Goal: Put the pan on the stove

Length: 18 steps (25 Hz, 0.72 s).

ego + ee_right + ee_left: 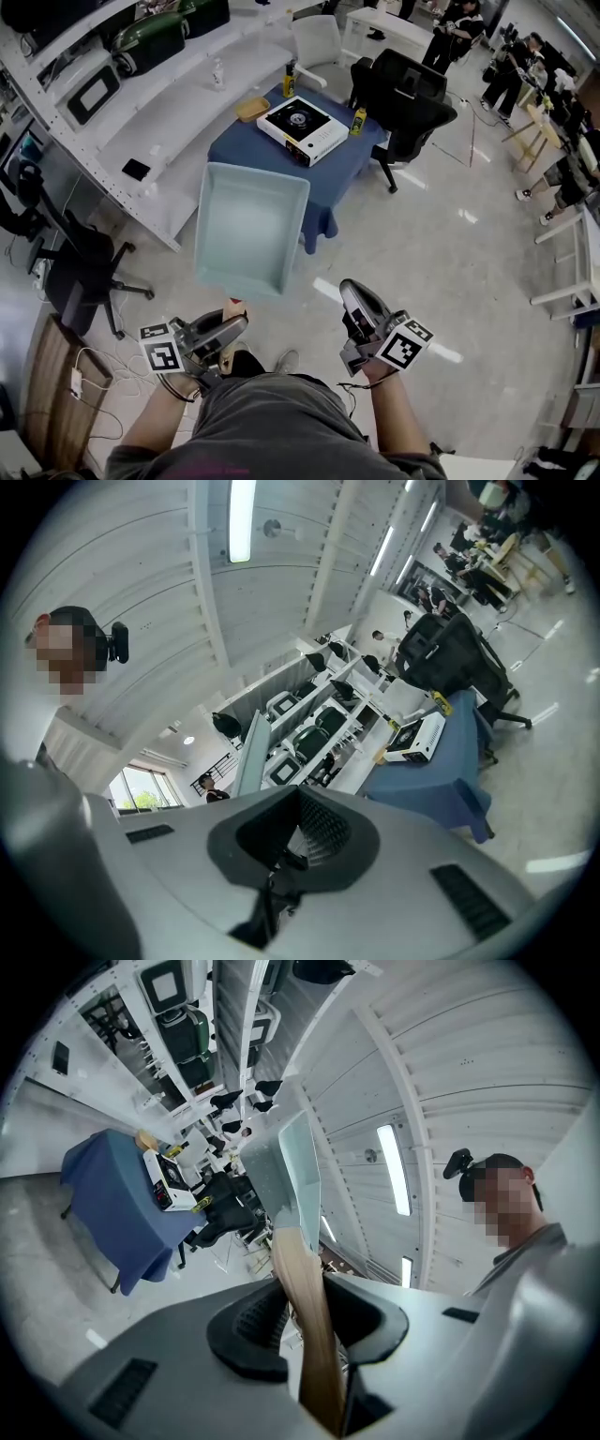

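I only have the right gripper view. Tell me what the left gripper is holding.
Observer: The left gripper is shut on a wooden handle.
Operator: Say what the handle belongs to.
Observer: A square pale-green pan. The head view shows its inside facing the camera, empty.
Operator: Report anything on the person's left.
Observer: A black office chair stands there, beside the white shelving.
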Motion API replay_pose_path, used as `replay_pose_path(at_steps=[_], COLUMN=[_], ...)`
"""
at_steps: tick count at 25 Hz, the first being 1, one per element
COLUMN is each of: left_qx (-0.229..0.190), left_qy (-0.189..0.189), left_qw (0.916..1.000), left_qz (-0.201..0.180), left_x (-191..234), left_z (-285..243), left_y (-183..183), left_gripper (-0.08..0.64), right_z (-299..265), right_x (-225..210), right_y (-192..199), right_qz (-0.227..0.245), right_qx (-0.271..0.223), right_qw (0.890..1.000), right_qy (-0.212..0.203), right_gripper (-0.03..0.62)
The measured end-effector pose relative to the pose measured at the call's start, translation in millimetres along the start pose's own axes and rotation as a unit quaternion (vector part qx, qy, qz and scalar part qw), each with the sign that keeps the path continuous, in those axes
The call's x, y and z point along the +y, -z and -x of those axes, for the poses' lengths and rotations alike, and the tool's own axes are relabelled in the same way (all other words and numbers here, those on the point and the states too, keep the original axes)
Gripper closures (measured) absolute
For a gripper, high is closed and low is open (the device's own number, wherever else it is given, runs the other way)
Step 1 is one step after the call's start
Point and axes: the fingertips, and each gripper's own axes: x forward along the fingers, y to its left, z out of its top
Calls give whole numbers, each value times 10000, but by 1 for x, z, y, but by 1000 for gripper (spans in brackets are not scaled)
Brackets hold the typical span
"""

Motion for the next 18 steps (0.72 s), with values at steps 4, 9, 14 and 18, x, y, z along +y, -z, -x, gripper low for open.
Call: replay_pose_path(at_steps=[4, 9, 14, 18], left_qx=[-35, -68, -78, -92], left_qy=[-21, -57, -97, -71], left_qw=[10000, 10000, 9999, 9999], left_qz=[3, -25, -21, -11], left_x=[5, 17, 31, 43], left_z=[-9, -20, -32, -44], left_y=[-3, -8, -19, -33], left_gripper=[446, 446, 446, 446], right_z=[2, -4, -14, -27], right_x=[-10, -28, -45, -58], right_y=[-6, -9, -18, -27], right_qz=[-19, -32, -53, -51], right_qx=[19, 82, 96, 95], right_qw=[10000, 10000, 9999, 9999], right_qy=[0, 31, 50, 71], right_gripper=[590, 589, 589, 589])
